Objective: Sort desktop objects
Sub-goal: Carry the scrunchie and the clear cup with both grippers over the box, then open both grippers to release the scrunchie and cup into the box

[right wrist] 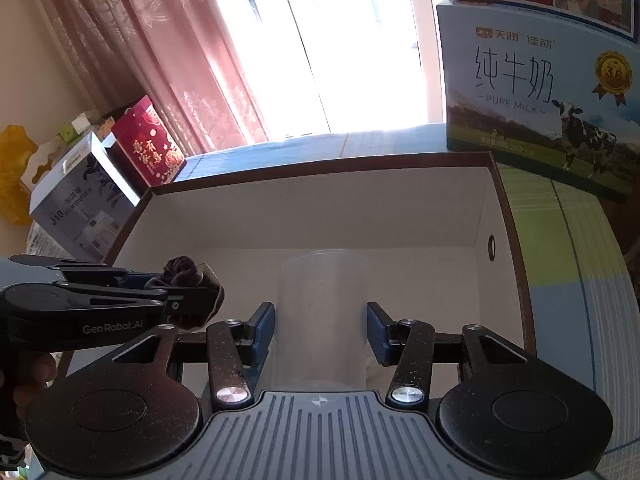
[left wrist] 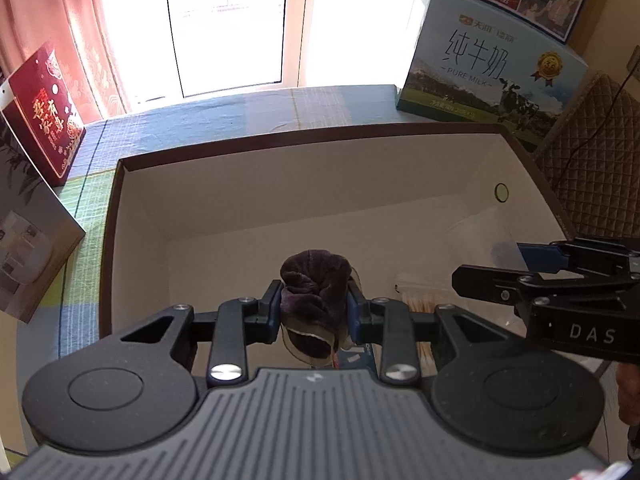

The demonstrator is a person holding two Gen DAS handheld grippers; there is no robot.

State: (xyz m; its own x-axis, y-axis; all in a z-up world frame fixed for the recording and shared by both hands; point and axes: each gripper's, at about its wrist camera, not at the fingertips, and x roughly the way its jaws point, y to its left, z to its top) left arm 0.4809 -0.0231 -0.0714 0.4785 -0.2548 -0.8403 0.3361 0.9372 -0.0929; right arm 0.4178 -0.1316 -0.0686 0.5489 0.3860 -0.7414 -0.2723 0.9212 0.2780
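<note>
While over the box [left wrist: 304, 200], left gripper [left wrist: 314, 308] pinching scrunchie [left wrist: 312, 280], right gripper [right wrist: 320, 328] clasping cup [right wrist: 320, 312]

A dark purple velvet scrunchie [left wrist: 312, 292] and an upright clear plastic cup [right wrist: 320, 316] hang over the open white box [left wrist: 280, 200].

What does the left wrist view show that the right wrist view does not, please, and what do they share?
Only the left wrist view shows, head-on, the left tongs shut on the dark velvet scrunchie. Only the right wrist view shows the right tongs around the clear plastic cup, plus a grey humidifier box. Both share the open cardboard box, the milk carton and the red gift box.
</note>
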